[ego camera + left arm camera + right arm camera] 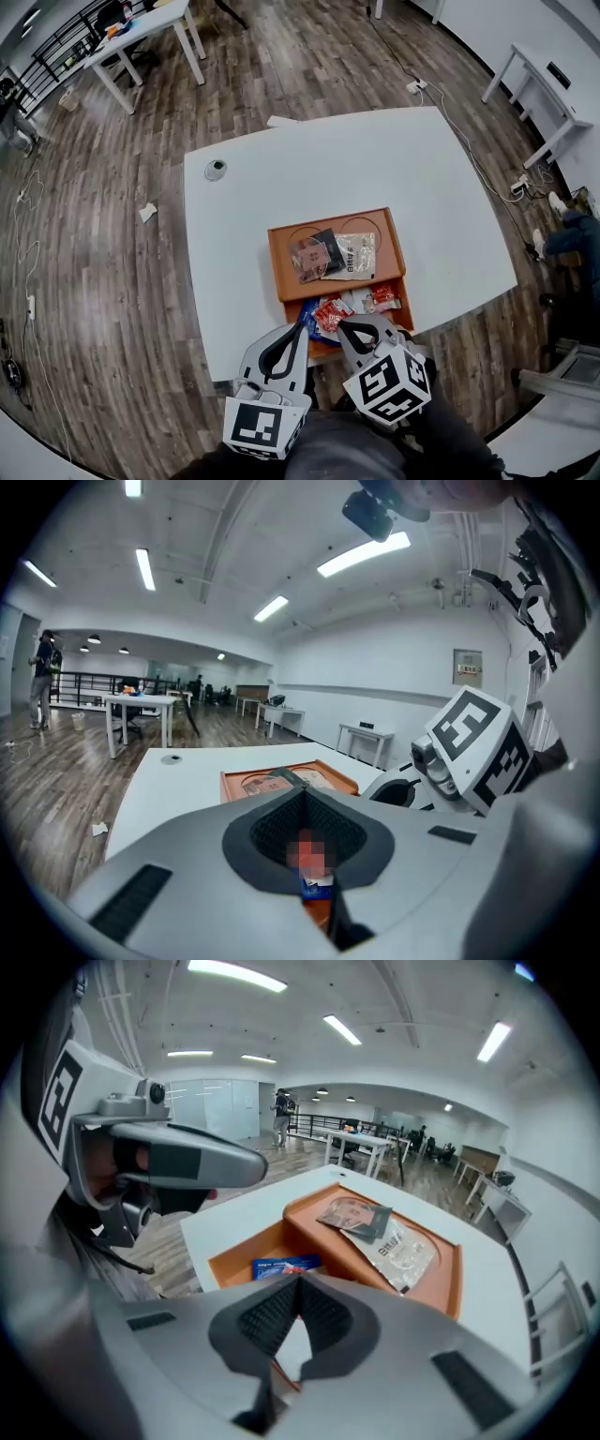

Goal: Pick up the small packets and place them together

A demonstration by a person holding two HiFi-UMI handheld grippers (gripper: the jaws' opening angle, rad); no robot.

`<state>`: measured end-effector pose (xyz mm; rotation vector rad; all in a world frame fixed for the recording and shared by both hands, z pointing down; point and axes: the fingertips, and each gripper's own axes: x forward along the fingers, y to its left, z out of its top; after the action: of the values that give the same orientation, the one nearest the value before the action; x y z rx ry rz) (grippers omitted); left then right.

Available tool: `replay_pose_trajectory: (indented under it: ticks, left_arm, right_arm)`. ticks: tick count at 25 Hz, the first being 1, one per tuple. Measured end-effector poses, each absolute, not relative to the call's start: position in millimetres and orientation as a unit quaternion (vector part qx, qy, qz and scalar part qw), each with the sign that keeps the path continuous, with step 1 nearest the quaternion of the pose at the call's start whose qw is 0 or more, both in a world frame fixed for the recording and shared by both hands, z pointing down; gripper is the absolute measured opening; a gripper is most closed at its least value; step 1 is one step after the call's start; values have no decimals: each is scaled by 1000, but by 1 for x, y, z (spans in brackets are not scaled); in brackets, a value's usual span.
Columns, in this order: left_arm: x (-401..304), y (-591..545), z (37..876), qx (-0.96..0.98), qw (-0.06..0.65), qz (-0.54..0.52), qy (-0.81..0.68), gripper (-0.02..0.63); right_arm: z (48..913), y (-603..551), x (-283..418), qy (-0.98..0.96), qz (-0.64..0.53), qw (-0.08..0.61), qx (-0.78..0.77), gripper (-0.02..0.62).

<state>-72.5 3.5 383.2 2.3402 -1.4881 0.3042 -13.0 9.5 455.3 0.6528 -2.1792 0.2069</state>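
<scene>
**Head view.** An orange tray point(277, 267) sat on the white table point(412, 178). On the tray's raised shelf a dark packet point(314, 255) and a clear packet point(354, 255) lay touching. In the tray's lower well lay red packets point(330, 314) and a blue packet point(307, 323), loose. The left gripper point(300, 330) and right gripper point(347, 325) hung over the well's near edge.

**Left gripper view.** The jaws were closed tip to tip. Red and blue showed through the gap behind the pads, but a grip on either could not be confirmed.

**Right gripper view.** The jaws were closed. A pale scrap showed in the gap, and it was unclear whether it was pinched. The blue packet lay flat in the well.

**Progress (judged).** Two packets were together on the shelf and several were left in the well, so the task was likely under half done.
</scene>
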Motion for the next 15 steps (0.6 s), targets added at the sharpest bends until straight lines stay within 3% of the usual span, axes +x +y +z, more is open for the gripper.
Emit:
replay_pose_trajectory:
  ticks: [7, 15]
  left_arm:
    - [-58, 18, 365, 834, 156, 95, -521, 3]
    - [-69, 13, 371, 822, 167, 104, -534, 3]
  right_arm:
    - [423, 13, 4, -871, 65, 387, 294, 3]
    - [447, 3, -7, -869, 68, 399, 284, 3]
